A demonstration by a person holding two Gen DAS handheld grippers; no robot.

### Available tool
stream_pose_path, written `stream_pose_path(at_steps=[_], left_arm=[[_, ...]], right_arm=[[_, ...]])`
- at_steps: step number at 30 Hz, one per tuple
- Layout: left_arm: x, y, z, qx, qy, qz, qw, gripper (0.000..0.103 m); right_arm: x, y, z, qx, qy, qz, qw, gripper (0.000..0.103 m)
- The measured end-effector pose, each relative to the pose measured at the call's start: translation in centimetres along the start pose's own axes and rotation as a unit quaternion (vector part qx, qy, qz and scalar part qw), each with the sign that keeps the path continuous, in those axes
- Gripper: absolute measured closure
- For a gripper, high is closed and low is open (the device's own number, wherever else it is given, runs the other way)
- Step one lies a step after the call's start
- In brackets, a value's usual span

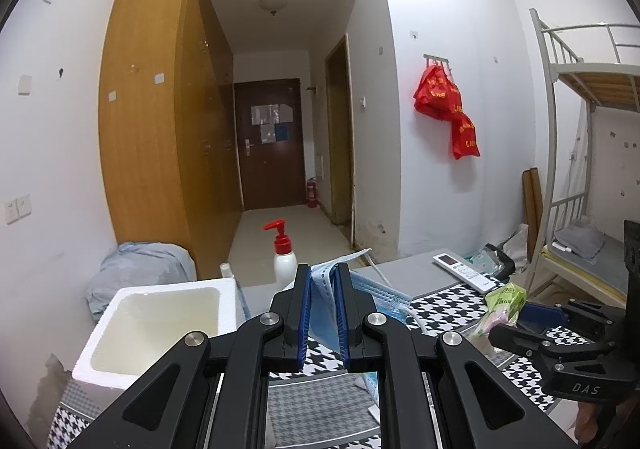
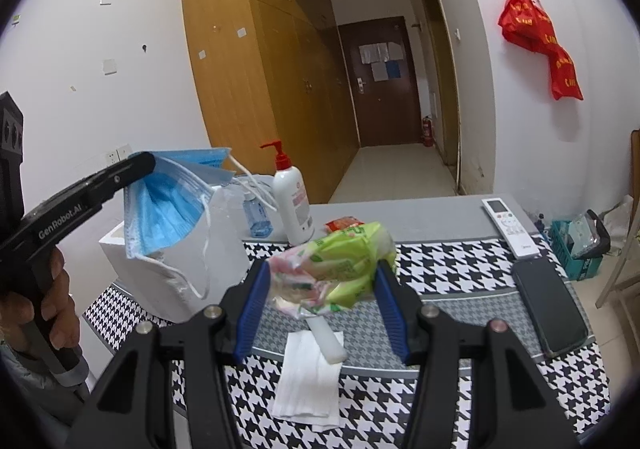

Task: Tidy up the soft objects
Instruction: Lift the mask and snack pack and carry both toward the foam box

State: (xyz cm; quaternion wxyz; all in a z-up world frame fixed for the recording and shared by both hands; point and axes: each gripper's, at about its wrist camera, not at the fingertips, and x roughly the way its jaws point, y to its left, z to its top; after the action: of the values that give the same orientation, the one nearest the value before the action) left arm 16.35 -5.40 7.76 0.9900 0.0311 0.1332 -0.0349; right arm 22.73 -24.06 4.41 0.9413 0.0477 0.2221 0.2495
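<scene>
The left gripper [image 1: 323, 309] pinches blue surgical masks [image 2: 168, 205] between its blue pads, holding them in the air above the open white foam box [image 1: 160, 325], which stands at the table's left edge. The right gripper [image 2: 320, 301] squeezes a crumpled green tissue packet [image 2: 340, 261] above the houndstooth tablecloth [image 2: 460, 269]. Directly under it lie a folded white tissue [image 2: 308, 381] and a white tube [image 2: 326, 341], whose upper end the packet hides. A black phone [image 2: 550, 309] lies near the right edge, a white remote [image 2: 508, 227] beyond it. Behind the packet stand a red-pump lotion bottle [image 2: 294, 205] and a small blue bottle [image 2: 256, 215], partly covered by mask loops; a red wrapper [image 2: 340, 225] is mostly hidden. Past the far table edge the hallway floor [image 2: 396, 169] runs to a dark door [image 2: 380, 85].
</scene>
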Motion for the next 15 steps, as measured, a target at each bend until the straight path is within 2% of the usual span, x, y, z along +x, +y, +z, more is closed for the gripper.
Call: stream_pose_path(at_steps=[15], left_arm=[[-0.8,2.6,0.5,0.0,-0.013,0.011,0.9999,0.09]], right_arm=[[0.3,2.7,1.0,-0.015,-0.028,0.011,0.999,0.045]])
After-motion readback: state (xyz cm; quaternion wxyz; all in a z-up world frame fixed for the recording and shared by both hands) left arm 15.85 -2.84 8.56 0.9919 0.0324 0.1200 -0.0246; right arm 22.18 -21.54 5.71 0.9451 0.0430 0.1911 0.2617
